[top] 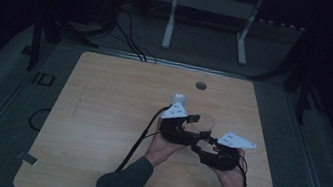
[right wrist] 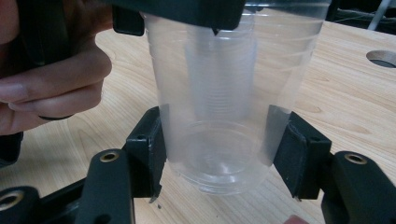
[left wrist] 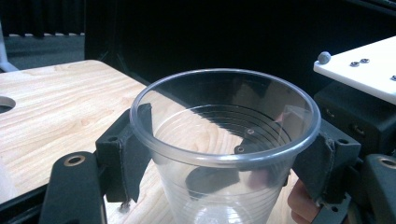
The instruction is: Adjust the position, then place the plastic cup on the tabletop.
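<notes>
Two grippers meet on one clear plastic cup (left wrist: 224,149) near the middle of the wooden table (top: 98,128), and we judge the work to be mid-way: the cup is up off the board and caught between both tools, but whatever separating or handing over is meant has not finished, since neither tool has let go; in the right gripper view we seem to see a second, narrower ribbed wall inside the outer one, so we may be looking at nested cups, though we cannot say for sure through the plastic; the left gripper (left wrist: 224,161) takes the cup just under its rim, its two black jaws standing fairly wide with one on either side of the wall, and the pads appear to touch the plastic there, though we cannot say how hard they bear on it; the right gripper (right wrist: 219,154) takes the cup low down, near its base, with jaws drawn in against both sides of the wall, and we read that as a firm hold; in the high view both hands sit close together right of centre, the left gripper (top: 178,125) slightly farther from us than the right gripper (top: 218,152); a small pale object (top: 178,98) rests on the table just beyond them; what is left, in our judgement, is for one tool to release or pull away.
</notes>
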The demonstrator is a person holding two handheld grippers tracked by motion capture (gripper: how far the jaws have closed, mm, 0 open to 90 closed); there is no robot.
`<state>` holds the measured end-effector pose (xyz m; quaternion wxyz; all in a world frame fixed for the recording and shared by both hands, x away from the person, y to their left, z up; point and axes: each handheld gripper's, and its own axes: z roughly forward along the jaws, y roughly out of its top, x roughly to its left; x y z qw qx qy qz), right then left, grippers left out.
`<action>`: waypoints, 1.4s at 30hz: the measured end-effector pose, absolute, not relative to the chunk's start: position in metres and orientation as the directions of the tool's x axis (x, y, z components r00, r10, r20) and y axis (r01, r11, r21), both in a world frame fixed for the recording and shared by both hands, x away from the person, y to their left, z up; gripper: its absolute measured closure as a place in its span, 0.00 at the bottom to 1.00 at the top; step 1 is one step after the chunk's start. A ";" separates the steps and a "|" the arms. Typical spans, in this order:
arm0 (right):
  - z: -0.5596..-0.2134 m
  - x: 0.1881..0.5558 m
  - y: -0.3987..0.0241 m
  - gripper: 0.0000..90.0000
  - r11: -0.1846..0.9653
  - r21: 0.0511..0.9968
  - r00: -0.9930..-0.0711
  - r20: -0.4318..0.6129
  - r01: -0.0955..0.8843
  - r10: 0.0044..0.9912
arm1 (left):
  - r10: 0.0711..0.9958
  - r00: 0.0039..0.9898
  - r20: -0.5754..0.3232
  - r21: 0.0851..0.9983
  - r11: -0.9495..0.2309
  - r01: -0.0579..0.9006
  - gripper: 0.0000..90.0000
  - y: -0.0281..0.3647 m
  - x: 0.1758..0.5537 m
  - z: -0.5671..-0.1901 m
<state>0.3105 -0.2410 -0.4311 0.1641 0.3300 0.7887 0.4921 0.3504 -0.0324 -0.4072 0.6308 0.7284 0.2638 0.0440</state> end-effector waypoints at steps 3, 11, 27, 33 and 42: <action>-0.431 0.310 -0.241 0.45 0.305 0.883 -0.729 0.060 0.358 0.682 | 0.440 0.857 -0.269 0.942 -0.064 0.329 0.30 -0.032 0.350 -0.408; -0.432 0.310 -0.243 0.33 0.309 0.878 -0.716 0.053 0.365 0.696 | 0.453 0.857 -0.245 0.948 -0.072 0.309 0.32 -0.031 0.349 -0.408; -0.434 0.306 -0.253 0.30 0.285 0.881 -0.695 0.066 0.377 0.716 | 0.486 0.854 -0.184 0.962 -0.092 0.259 0.32 -0.032 0.347 -0.409; -0.436 0.305 -0.259 0.28 0.274 0.882 -0.685 0.073 0.384 0.725 | 0.495 0.851 -0.175 0.963 -0.095 0.254 0.32 -0.032 0.346 -0.410; -0.438 0.302 -0.267 0.25 0.250 0.888 -0.666 0.082 0.387 0.741 | 0.500 0.849 -0.169 0.964 -0.097 0.249 0.32 -0.032 0.346 -0.412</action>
